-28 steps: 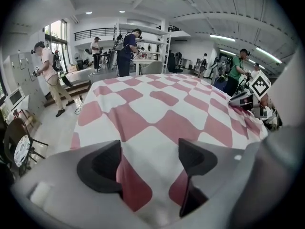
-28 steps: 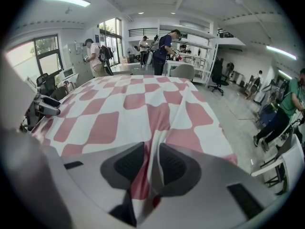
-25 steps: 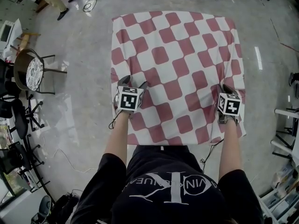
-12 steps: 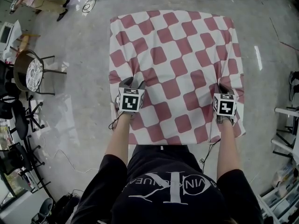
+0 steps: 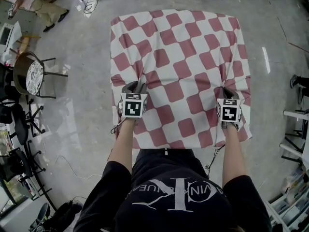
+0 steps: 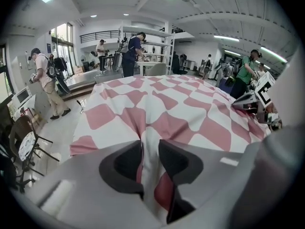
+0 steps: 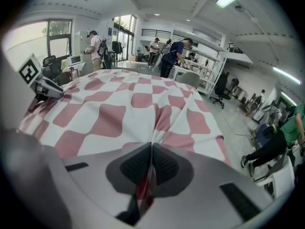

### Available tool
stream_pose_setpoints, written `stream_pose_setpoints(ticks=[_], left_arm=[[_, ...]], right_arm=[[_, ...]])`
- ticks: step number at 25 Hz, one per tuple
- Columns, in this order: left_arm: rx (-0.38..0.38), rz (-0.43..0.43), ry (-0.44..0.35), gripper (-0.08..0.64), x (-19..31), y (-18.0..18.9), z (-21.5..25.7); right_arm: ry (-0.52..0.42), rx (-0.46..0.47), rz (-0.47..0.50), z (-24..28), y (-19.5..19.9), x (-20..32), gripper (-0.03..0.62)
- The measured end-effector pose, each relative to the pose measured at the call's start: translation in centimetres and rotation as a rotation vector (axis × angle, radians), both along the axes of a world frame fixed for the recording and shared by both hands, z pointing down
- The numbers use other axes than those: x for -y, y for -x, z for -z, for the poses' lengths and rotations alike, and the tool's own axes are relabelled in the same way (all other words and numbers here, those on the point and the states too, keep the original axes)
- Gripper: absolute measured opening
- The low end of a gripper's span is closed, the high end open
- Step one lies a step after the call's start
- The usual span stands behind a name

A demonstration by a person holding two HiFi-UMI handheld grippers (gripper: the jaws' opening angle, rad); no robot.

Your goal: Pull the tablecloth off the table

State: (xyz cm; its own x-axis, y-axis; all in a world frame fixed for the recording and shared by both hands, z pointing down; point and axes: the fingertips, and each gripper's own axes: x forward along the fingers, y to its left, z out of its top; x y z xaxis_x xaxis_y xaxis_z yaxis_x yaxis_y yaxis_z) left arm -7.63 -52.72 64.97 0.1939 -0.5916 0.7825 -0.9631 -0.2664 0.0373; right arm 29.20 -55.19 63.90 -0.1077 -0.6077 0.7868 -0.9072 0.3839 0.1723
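Observation:
A red-and-white checked tablecloth [image 5: 178, 52] covers the whole table. My left gripper [image 5: 134, 87] sits near the cloth's near left part. Its jaws have just been closing, and a raised fold of tablecloth [image 6: 162, 99] fills the gap in the left gripper [image 6: 149, 149], pressed by both pads. My right gripper [image 5: 229, 90] is at the near right part. In its own view the right gripper [image 7: 151, 150] is shut tight on a thin fold of tablecloth [image 7: 128, 104]. Creases run from both grips into the cloth.
A round-seated chair [image 5: 30, 75] stands on the floor to the left, with dark stands and cables below it. A seated person [image 5: 41, 4] is at the far left. Shelving [image 5: 295, 178] lines the right side, and a shoe [image 5: 295, 80] shows there.
Both grippers have closed onto the cloth, the left from wide open. The cloth has bunched into folds at both grips, and its side edges have drawn inward a little.

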Motion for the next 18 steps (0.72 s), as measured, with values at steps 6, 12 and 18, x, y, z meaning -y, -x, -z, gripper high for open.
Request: stream_pose_setpoints(ticks=[6, 12, 18], left_arm=[[0.005, 0.025, 0.0, 0.078, -0.53, -0.41, -0.05], [-0.029, 0.056, 0.012, 0.049, -0.62, -0.52, -0.04], [-0.069, 0.099, 0.02, 0.034, -0.8, -0.49, 0.4]], right_arm=[[-0.008, 0.035, -0.013, 0.17, -0.2, -0.38, 0.015], [-0.012, 0.065, -0.013, 0.1, -0.26, -0.37, 0.015], [-0.009, 0.085, -0.001, 0.5, -0.25, -0.16, 0.015]])
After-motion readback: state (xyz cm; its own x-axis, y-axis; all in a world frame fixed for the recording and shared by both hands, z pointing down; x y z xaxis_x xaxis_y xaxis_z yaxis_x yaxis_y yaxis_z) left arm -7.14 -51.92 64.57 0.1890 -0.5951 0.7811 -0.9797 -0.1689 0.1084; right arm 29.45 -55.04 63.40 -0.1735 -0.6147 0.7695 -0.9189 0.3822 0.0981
